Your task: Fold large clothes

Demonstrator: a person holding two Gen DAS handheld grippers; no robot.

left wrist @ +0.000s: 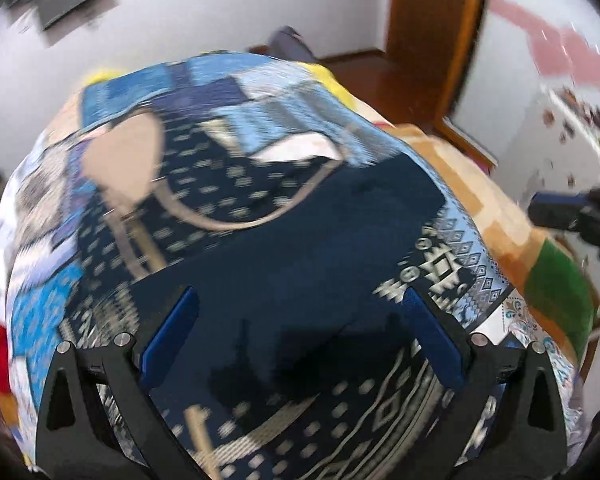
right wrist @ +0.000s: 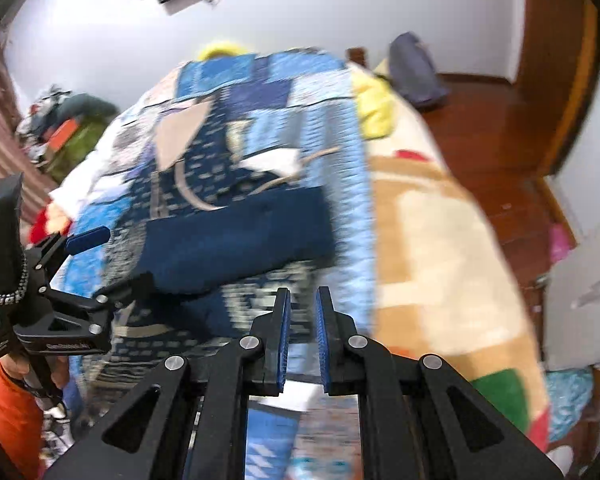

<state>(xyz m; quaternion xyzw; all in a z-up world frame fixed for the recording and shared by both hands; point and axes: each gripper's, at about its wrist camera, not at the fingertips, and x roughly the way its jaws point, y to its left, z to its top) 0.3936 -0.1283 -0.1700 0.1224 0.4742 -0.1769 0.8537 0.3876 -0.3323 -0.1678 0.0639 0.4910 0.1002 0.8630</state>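
A large blue patchwork-print garment lies spread on a bed, with a dark navy panel in its near part; it also shows in the right wrist view. My left gripper is open, its blue pads wide apart just above the navy panel, holding nothing. It shows from the side in the right wrist view. My right gripper hovers at the garment's near right edge, its pads a narrow gap apart with nothing between them. It shows at the right in the left wrist view.
A beige, orange and green blanket covers the bed to the right of the garment. A yellow cloth and a grey bag lie at the far end. A clutter pile sits at the left. Wooden floor and door lie to the right.
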